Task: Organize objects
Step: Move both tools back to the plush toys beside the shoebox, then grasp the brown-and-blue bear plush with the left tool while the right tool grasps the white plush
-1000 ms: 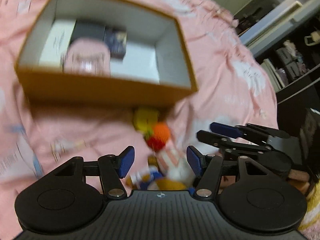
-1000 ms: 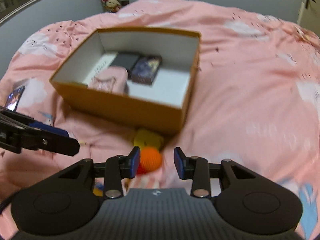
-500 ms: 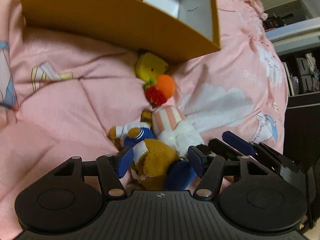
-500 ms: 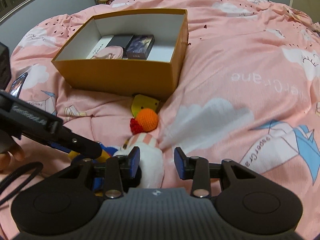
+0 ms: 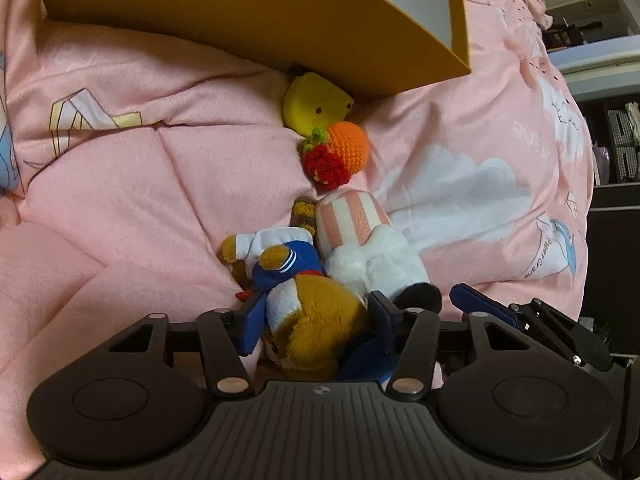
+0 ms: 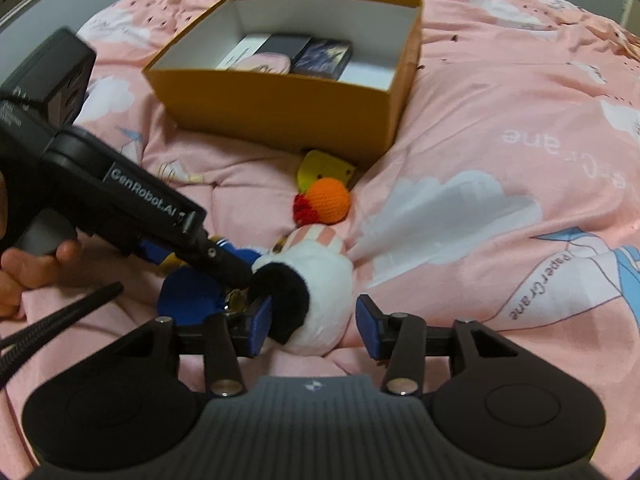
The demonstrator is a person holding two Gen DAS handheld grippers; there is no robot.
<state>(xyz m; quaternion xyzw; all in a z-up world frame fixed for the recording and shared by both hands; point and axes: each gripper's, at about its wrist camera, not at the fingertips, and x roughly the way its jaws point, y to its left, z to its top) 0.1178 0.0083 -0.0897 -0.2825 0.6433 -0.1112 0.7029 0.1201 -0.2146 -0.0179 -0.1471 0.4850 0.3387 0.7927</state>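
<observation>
The left gripper point(image 5: 316, 326) stands with jaws wide around the brown plush toy point(image 5: 316, 320) on the bed point(image 5: 120, 184), nothing clamped; the right gripper point(image 6: 314, 326), jaws also wide, straddles the white plush point(image 6: 320, 280) just beside it; both soft, rounded toys lie lengthwise toward the cardboard box point(image 6: 280, 108) beyond.

"GenRobot.AI" on the left tool point(image 6: 236, 270); "PaperCrane" printed on the pink bedspread point(image 6: 480, 120)
</observation>
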